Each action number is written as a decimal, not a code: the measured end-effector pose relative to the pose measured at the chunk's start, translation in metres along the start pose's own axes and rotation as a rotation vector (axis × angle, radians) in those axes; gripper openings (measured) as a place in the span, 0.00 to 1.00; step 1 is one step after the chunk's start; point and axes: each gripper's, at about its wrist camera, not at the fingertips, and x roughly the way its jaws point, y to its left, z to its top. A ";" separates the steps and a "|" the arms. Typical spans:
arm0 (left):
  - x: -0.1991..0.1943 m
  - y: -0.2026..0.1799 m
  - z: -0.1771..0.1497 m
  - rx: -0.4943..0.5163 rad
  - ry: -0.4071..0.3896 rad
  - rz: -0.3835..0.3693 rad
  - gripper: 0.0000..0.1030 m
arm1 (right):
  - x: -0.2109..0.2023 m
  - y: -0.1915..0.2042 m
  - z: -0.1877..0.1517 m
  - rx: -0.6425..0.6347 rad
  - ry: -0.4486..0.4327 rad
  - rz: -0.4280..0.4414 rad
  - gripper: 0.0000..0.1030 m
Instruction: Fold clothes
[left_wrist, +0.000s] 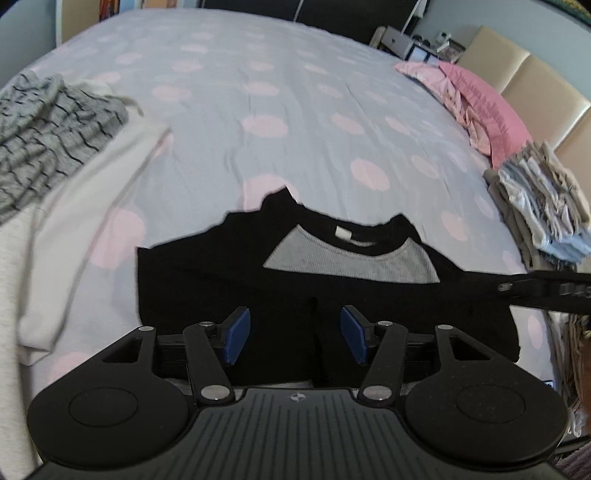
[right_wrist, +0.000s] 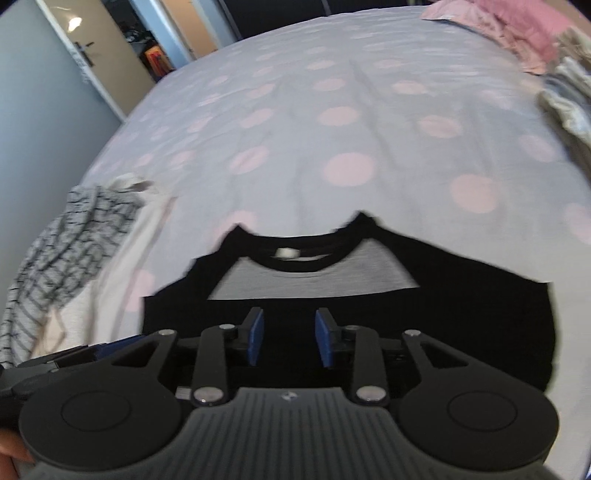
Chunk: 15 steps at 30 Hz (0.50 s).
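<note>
Currently both claws gape with nothing between the pads: left gripper (left_wrist: 294, 334), right gripper (right_wrist: 289, 339). Both hover over the black-and-grey shirt (left_wrist: 351, 258), folded on the dotted bedsheet (left_wrist: 258, 74).

Left gripper (left_wrist: 294, 334): jaws apart, blue pads (left_wrist: 236, 336) facing each other across a wide gap, nothing between them. Held low, pointing forward.

Right gripper (right_wrist: 288, 338): jaws apart, blue pads (right_wrist: 255, 336) parallel, gap narrower than the left's, nothing clamped. The right gripper's body reaches into the left wrist view from the right edge. Grippers side by side, close together.
</note>
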 end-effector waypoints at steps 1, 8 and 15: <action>0.006 -0.002 -0.001 0.003 0.014 0.001 0.51 | -0.003 -0.008 0.001 0.011 0.000 -0.009 0.34; 0.041 -0.015 -0.006 0.021 0.098 0.018 0.50 | -0.018 -0.069 0.005 0.090 -0.007 -0.104 0.36; 0.053 -0.022 -0.010 0.074 0.119 0.031 0.19 | -0.020 -0.119 0.002 0.076 0.007 -0.272 0.43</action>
